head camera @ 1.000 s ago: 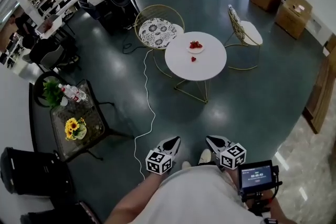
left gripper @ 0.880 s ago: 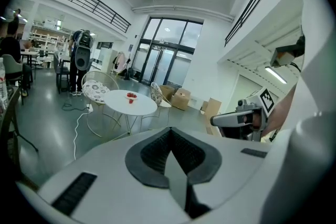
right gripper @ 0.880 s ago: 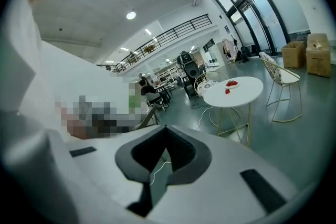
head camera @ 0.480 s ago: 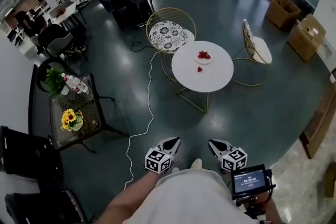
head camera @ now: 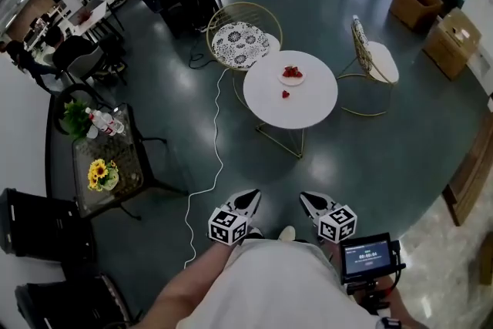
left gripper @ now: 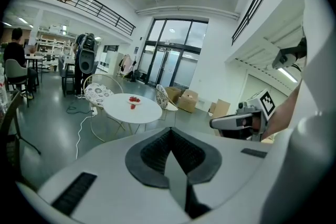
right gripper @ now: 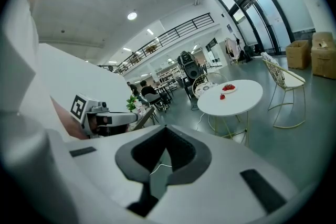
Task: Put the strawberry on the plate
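A round white table (head camera: 302, 105) stands well ahead on the dark floor. On it a small white plate (head camera: 292, 75) holds a few strawberries, and one loose strawberry (head camera: 285, 94) lies just in front of the plate. My left gripper (head camera: 247, 199) and right gripper (head camera: 307, 199) are held side by side close to the body, far from the table, both shut and empty. The left gripper view shows its jaws (left gripper: 169, 130) shut, with the plate (left gripper: 135, 99) and the loose strawberry (left gripper: 133, 106) far off. The right gripper view shows the same over its shut jaws (right gripper: 166, 127): plate (right gripper: 229, 87), strawberry (right gripper: 222, 96).
Two gold wire chairs (head camera: 239, 36) (head camera: 373, 60) flank the table. A white cable (head camera: 209, 166) runs across the floor to the left. A dark side table (head camera: 131, 182) carries sunflowers and bottles. Cardboard boxes (head camera: 433, 21) stand far right, black cases (head camera: 42, 227) lower left.
The whole view has shifted a little as the person moves across the floor. Both grippers stay shut and side by side in front of the body. The table's strawberries have not moved.
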Demonstrator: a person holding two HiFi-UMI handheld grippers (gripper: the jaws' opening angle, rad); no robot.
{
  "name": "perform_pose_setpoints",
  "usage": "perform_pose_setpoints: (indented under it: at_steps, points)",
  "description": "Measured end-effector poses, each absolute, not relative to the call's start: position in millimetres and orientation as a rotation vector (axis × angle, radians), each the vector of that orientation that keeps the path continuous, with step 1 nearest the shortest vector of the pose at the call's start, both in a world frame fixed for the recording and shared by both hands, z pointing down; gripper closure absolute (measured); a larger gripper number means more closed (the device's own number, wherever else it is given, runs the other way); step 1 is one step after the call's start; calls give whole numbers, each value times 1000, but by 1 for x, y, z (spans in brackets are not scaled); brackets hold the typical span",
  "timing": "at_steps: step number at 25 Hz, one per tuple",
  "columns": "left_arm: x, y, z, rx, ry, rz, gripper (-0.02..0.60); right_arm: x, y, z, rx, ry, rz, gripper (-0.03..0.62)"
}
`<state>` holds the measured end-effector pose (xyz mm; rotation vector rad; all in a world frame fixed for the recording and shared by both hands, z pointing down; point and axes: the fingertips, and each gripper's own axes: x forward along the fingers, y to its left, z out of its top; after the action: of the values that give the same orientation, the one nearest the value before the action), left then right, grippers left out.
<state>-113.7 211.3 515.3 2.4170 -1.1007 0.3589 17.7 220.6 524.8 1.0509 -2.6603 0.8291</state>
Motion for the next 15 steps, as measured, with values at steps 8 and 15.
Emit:
perform_pose_setpoints:
  at_steps: [8, 15]
  points:
    - [-110, 197, 516, 2426, -1073, 369, 575, 29, 204, 525, 1106, -2637, 854, 588]
    - [-96, 144, 531, 2462, -995, 398, 575, 38, 160, 531, 1185, -2615, 879, 588]
